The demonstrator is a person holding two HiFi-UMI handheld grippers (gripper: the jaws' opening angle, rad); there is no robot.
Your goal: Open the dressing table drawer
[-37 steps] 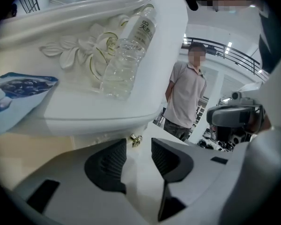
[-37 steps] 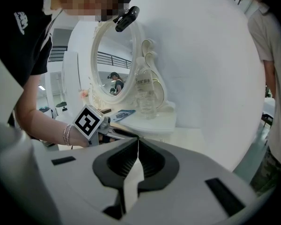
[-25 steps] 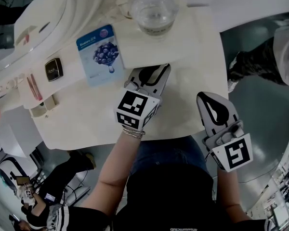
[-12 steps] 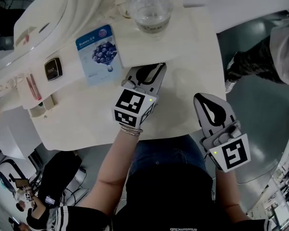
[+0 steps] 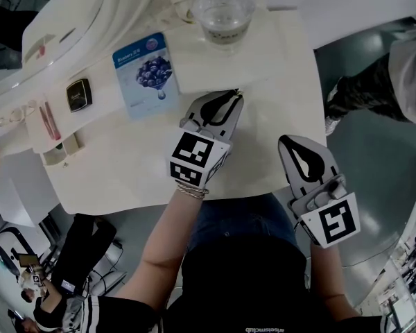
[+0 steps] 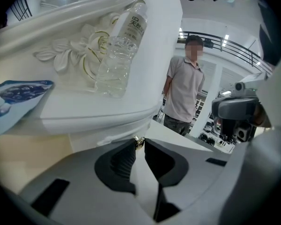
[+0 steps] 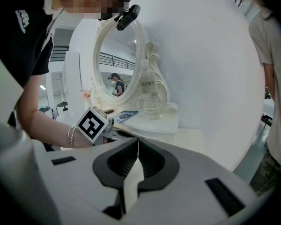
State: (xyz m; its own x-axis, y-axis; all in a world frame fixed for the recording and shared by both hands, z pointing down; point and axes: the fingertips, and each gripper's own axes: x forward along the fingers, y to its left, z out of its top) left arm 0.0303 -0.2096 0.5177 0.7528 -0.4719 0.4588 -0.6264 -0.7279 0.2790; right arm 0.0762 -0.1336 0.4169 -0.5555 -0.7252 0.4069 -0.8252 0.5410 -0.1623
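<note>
The step in hand is taking hold of the drawer knob (image 6: 138,142), a small gold button on the front of the drawer (image 6: 99,136). The left tongs (image 5: 232,97) have just been closing, and their tips sit clenched on that knob, one on each side of it, with nothing else between them. The drawer lies straight behind the knob, in the low raised tier of the white counter (image 5: 125,175). Its front looks flush with the tier, so I judge it not yet pulled out at all. Above the knob and a little to its left, on top of the tier, stands a clear water bottle (image 5: 224,9). Farther left of the knob lies a blue sachet (image 5: 145,75) printed with berries. The right tongs (image 5: 295,139) hang to the right of the knob and nearer the person, well apart from it, with their tips pressed together on nothing.

The next move, as I read it, is a straight pull on the knob toward the person, along the drawer's own line. The knob is tiny and pinched only at the very tips, so the grip needs to be firm and the pull level; a tilt or sideways drag could let it slip out
</note>
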